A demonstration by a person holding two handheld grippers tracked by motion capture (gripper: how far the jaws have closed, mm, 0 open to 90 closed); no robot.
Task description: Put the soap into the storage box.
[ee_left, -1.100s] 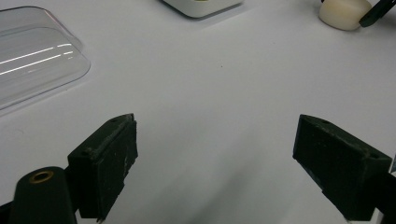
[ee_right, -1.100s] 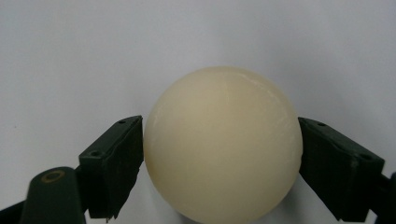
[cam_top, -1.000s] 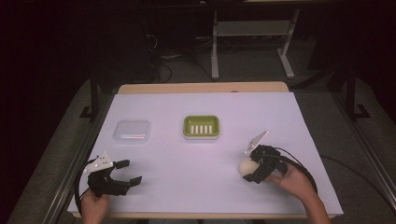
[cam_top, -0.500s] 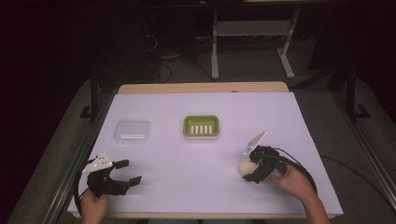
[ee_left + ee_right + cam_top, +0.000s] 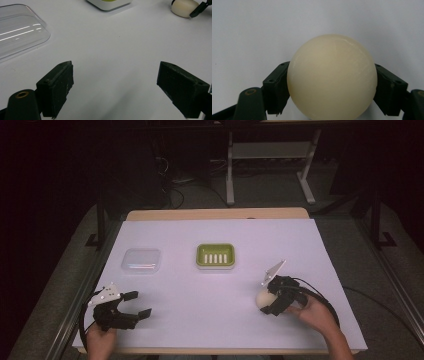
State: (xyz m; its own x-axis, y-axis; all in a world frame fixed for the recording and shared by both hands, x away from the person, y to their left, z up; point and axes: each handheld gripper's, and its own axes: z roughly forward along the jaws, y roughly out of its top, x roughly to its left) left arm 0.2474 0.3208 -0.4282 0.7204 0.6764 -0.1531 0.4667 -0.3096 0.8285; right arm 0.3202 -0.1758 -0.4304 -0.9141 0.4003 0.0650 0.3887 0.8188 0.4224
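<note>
On top of the white sheet over the table sit our four items, & we place all of them off the green soap dish, which lies about mid-sheet.

Biggest first. Table w/ sheet: 1. Dish, green w/ slotted floor & pale rim: 1, nothing in it as far as we can see. Clear plastic lid: 1, left of the dish, well apart from it, lying flat; the left gripper view shows it again at its upper left. Grippers: 2. Smallest is the cream soap bar: 1, rounded like an egg, right of the dish & nearer to us, well apart from it.

Our right gripper has its jaws pressed on both sides of the soap; the right gripper view shows the bar squeezed between the two black jaws w/ white sheet behind. We can't tell whether it's lifted off the sheet or touching it. Our left gripper is left of the dish & nearer to us, below the lid, jaws spread wide w/ nothing between them, only bare sheet.

Progress, as we judge it: grasp done, nothing else. Left to do, probably: carry the soap over to the dish, set it in, let go; then maybe pick up the lid w/ the left & cover the dish. So an early stage.
</note>
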